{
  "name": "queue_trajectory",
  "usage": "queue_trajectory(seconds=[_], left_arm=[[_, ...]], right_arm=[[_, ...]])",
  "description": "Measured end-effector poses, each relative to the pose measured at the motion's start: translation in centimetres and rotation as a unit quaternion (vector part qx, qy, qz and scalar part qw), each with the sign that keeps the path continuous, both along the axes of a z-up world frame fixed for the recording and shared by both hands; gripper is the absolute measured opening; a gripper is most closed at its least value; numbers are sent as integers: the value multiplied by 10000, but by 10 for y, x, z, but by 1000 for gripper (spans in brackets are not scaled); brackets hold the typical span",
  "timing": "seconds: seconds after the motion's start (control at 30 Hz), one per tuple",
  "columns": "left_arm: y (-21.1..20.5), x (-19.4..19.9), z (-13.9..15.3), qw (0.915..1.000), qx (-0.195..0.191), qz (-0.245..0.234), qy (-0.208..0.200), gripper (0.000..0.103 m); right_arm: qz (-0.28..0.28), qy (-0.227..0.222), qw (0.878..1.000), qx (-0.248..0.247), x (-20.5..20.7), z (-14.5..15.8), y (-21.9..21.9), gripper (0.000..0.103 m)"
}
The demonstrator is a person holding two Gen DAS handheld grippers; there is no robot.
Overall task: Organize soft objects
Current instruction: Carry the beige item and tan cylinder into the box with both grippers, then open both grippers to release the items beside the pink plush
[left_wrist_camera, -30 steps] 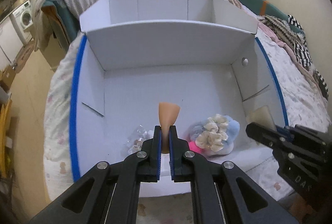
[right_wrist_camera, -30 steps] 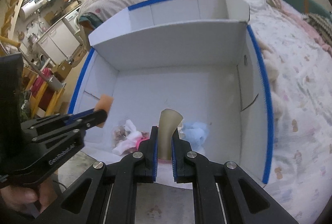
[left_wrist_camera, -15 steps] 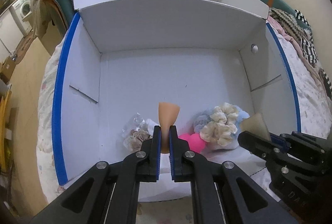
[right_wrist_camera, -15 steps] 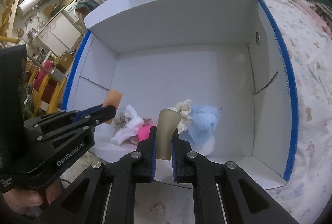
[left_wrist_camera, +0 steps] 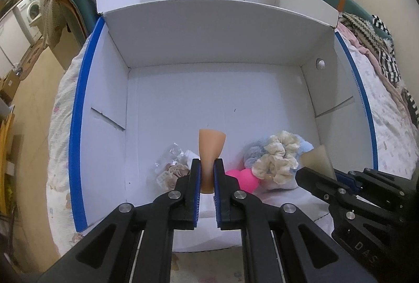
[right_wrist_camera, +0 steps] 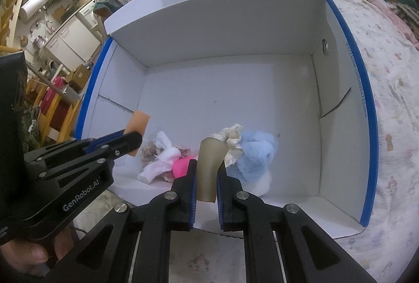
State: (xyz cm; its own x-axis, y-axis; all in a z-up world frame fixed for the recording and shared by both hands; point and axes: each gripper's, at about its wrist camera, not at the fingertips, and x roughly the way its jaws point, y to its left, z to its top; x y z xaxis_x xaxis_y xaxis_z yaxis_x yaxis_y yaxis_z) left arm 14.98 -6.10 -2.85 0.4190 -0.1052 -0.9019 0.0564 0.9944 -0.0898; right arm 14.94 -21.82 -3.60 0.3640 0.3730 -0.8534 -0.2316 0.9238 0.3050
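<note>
Hovering over the near edge of the white cardboard box (left_wrist_camera: pixel 183 104), which lies open on the bed (right_wrist_camera: pixel 387 89), both claws are pointed steeply down at the heap of soft things in its near end. The left claw (left_wrist_camera: pixel 207 173) is clamped on an orange-tan sponge wedge (left_wrist_camera: pixel 210 149), pinched narrow where the blue pads bite and flaring wide above them. The right claw (right_wrist_camera: pixel 207 178) is likewise clamped on an olive-grey sponge wedge (right_wrist_camera: pixel 209 159), bent slightly where it is squeezed.

The wedges appear to be carried towards the box so that they can be laid with the rest, though where exactly cannot be told. The heap is kept against the near wall, leaving most of the smooth floor bare. In it are seen a cream ruffled scrunchie (left_wrist_camera: pixel 275 157) resting on a fluffy pale-blue plush piece (right_wrist_camera: pixel 255 152), a glossy pink rounded thing (left_wrist_camera: pixel 242 178), a white fleecy cloth (right_wrist_camera: pixel 159 159) and a crinkled clear packet (left_wrist_camera: pixel 170 165) with a beige scrunchie beside it.

The box is rimmed in blue tape, its lid standing up behind.
</note>
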Motion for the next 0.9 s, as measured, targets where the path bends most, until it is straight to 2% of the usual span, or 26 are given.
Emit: queue_trajectory(seconds=[0.2,0.37,0.4,0.43,0.47,0.5,0.53,0.6,0.9], left_arm=[[-2,-3,3,10000,-1,-44,-43,16],[-3,-3,4,10000,11,-63,-27,20],[-2,-3,4,10000,3,-64,-20,23],[-2,-3,5,10000,-6,-60,-19,29],[-1,-2,5,10000,0,-43,-17,33],[0,-3,6,10000,31,0,-35,41],[0,-3,7,10000,61,42,-66,49],[2,-3,9,9998,95,113,-120,55],[4,0,9,9998,98,131,-76,56]], right_arm=[[-53,-7,10000,-53,2,-1,-1,18],[-102,-18,9999,25,3,0,-4,31],[-115,-33,9999,43,3,1,-4,38],[-124,-46,9999,52,3,1,-5,56],[-149,-75,9998,68,3,2,-5,64],[-191,-118,9997,81,2,3,-6,66],[-219,-131,9996,77,2,4,-7,66],[-247,-103,9996,98,4,4,-8,66],[-259,-83,9996,84,3,3,-7,66]])
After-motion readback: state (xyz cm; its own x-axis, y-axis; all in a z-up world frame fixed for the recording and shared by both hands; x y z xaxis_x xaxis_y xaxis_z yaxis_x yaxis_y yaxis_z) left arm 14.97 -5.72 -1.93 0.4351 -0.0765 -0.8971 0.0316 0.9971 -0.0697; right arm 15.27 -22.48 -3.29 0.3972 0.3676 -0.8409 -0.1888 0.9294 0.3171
